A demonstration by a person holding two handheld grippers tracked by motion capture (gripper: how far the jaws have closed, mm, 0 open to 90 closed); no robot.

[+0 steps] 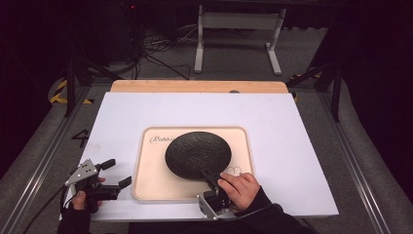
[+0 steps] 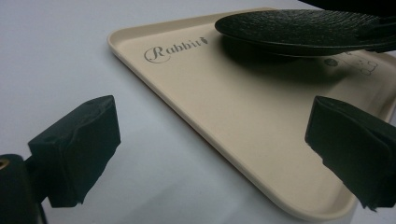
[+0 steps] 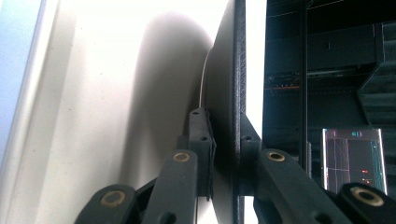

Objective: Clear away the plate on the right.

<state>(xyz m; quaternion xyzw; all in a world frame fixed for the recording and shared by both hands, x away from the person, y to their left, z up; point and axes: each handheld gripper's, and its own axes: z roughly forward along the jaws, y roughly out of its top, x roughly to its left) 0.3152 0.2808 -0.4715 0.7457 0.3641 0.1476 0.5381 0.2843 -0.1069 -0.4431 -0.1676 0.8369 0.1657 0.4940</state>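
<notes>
A round black plate (image 1: 197,154) hovers just above a cream tray (image 1: 146,180) printed with "Rabbit" lettering. My right gripper (image 1: 210,177) is shut on the plate's near rim, turned on its side. In the right gripper view the plate's edge (image 3: 229,93) runs between the two pressed jaws, with the tray (image 3: 93,93) to one side. My left gripper (image 1: 117,173) stands open on the white table left of the tray, holding nothing. From the left gripper view the plate (image 2: 299,28) casts a shadow on the tray (image 2: 243,102) ahead, between its black pads (image 2: 77,149).
The white tabletop (image 1: 272,122) surrounds the tray, with a wooden strip (image 1: 195,86) at its far edge. Metal rails run along both sides. A white stand (image 1: 238,22) and cables lie on the floor beyond.
</notes>
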